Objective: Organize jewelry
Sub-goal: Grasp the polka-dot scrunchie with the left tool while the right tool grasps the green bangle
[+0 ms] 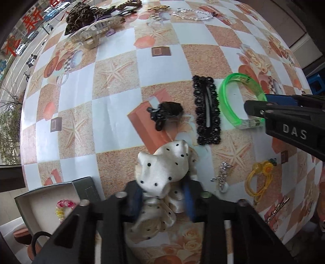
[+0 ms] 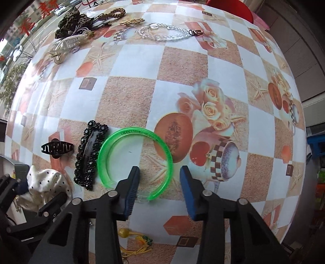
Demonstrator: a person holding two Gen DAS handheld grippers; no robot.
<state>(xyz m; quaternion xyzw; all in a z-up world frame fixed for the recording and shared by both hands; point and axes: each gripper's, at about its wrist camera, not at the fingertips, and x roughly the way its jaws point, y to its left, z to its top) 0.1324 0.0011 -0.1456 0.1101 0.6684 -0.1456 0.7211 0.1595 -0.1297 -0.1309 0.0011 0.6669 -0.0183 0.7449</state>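
Seen from above, a round table [image 2: 182, 67] under a checked cloth printed with starfish, roses and fruit. Left gripper [image 1: 162, 195] pointing straight down, its dark blue pads pinched onto a cream satin scrunchie with black dots [image 1: 164, 168], the fabric bunched up between them. Just left of it, an open grey box [image 1: 46, 201] holding a small pink and yellow beaded piece [image 1: 64, 207]. Beyond the scrunchie, laid side by side: a small black claw clip [image 1: 164, 115], a long black lace-edged snap clip [image 1: 207, 109], and a translucent green bangle [image 2: 130, 160], open at one side. Right gripper [image 2: 160, 188] also pointing down, jaws apart, straddling the near right end of the bangle; left pad [image 2: 130, 195] close to the rim, contact not clear, nothing clamped. Nearer the table edge, a yellow hair tie with fruit charms [image 1: 260, 178] and a rhinestone pin [image 1: 222, 176]. At the far edge, a clear claw clip [image 1: 95, 32], a dark scrunchie [image 1: 79, 16], and a clear bead chain [image 2: 166, 32].
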